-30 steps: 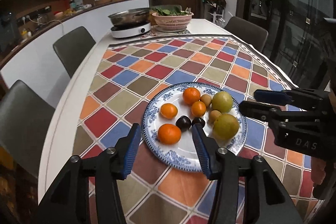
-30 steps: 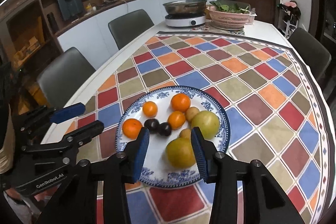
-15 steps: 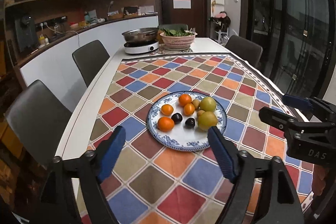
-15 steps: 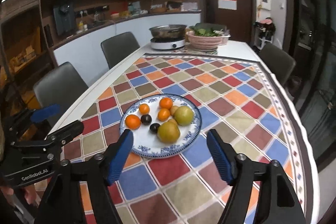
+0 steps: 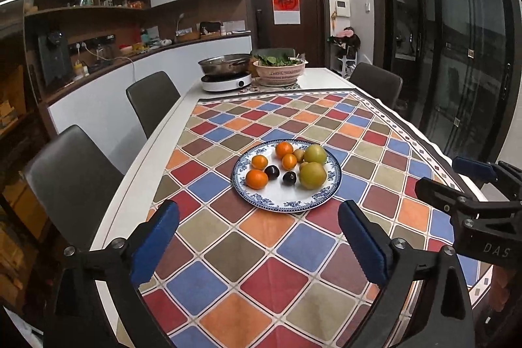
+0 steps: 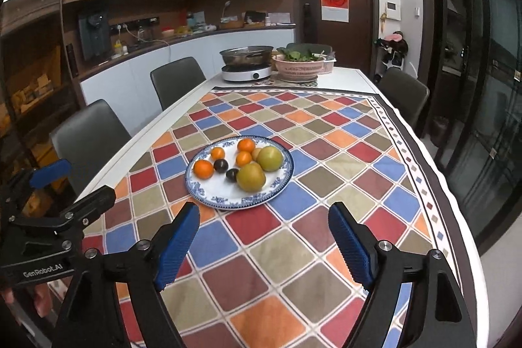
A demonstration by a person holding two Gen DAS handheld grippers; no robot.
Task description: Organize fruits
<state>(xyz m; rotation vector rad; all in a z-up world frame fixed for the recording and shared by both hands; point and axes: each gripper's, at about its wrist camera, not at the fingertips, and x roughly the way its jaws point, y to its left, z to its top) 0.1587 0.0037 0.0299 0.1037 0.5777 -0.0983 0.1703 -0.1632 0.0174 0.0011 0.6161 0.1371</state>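
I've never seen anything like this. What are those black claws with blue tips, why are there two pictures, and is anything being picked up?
They are hand-held grippers; a person holds one in each hand. Each carries a camera looking forward along its two fingers, so one picture comes from the left gripper, the other from the right gripper. Each also glimpses the other at its edge. Both are open and hold nothing. On the checkered tablecloth is a blue-patterned plate of fruit: four oranges, two dark plums, two green fruits and some small brownish ones. At the table's far end are a hotpot cooker and a basket of greens.

Dim indoor light, sharp, fisheye-bent dark edges
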